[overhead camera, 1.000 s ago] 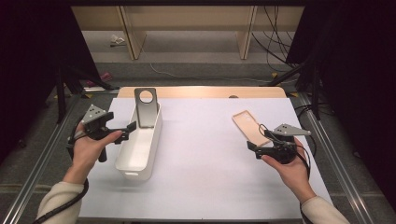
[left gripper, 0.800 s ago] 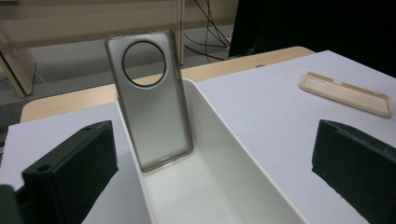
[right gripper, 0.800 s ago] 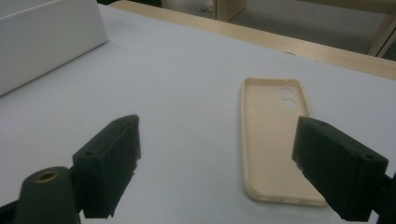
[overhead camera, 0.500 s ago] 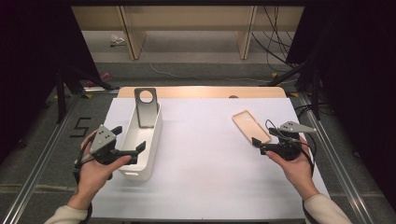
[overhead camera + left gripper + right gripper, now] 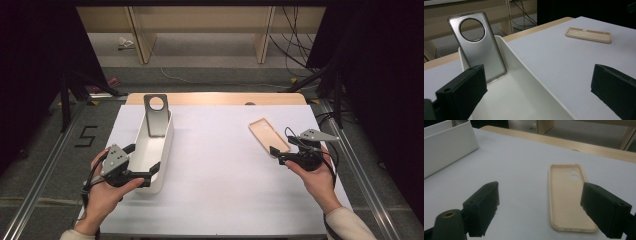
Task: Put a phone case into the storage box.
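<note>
Both grippers (image 5: 142,165) (image 5: 278,155) jaws apart; L straddles white bin (image 5: 165,150) w/ grey case (image 5: 156,116); R near beige case (image 5: 267,136).

your beige phone case (image 5: 268,136) lies flat on the white surface (image 5: 220,170), open side up, camera holes at its far end. your silver phone case (image 5: 155,116) leans upright inside the white bin (image 5: 161,150) at its far end.

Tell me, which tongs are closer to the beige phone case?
Right. The right tongs sit open at the near end of the beige phone case; the left tongs straddle the white bin across the table.
</note>
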A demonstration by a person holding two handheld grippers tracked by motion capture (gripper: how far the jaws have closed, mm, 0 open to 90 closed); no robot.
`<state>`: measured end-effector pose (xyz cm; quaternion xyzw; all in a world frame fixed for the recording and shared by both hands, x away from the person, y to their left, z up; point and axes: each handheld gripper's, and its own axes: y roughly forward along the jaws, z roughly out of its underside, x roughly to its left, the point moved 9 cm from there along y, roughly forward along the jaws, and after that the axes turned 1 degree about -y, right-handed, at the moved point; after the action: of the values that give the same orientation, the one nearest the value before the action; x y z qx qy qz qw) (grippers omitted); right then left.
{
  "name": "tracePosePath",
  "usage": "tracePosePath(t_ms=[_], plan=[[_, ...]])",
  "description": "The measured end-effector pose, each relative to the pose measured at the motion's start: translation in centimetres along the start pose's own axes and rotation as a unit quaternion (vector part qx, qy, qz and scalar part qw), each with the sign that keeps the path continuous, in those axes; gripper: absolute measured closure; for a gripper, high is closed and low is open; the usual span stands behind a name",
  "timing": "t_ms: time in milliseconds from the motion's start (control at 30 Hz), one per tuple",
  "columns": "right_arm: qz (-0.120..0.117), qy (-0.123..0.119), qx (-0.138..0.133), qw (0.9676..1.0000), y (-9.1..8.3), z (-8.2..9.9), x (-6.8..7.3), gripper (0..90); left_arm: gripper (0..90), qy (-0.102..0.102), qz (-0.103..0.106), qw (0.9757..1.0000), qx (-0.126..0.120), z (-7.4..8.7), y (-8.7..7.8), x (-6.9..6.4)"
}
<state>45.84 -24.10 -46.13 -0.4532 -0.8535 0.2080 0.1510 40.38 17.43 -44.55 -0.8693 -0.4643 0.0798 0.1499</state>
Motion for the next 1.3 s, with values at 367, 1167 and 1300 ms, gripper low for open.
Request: tracePosePath(t_ms=[367,1167,1300], plan=[[0.017,0.005,0.003,0.9998,0.4,-0.2,-1.5,16.9,0.0,-0.009,0.003,0.9999,0.003,0.4,0.3,0.1],[0.099,0.077,0.141,0.9820,5.4,2.7,-10.6,90.0,1.2,-0.015,-0.002,0.9999,0.008,0.7,0.4,0.2],[0.102,0.077,0.174,0.9764,5.9,4.1,-11.0,90.0,1.3,-0.016,-0.004,0.9998,0.010,0.8,0.4,0.3]])
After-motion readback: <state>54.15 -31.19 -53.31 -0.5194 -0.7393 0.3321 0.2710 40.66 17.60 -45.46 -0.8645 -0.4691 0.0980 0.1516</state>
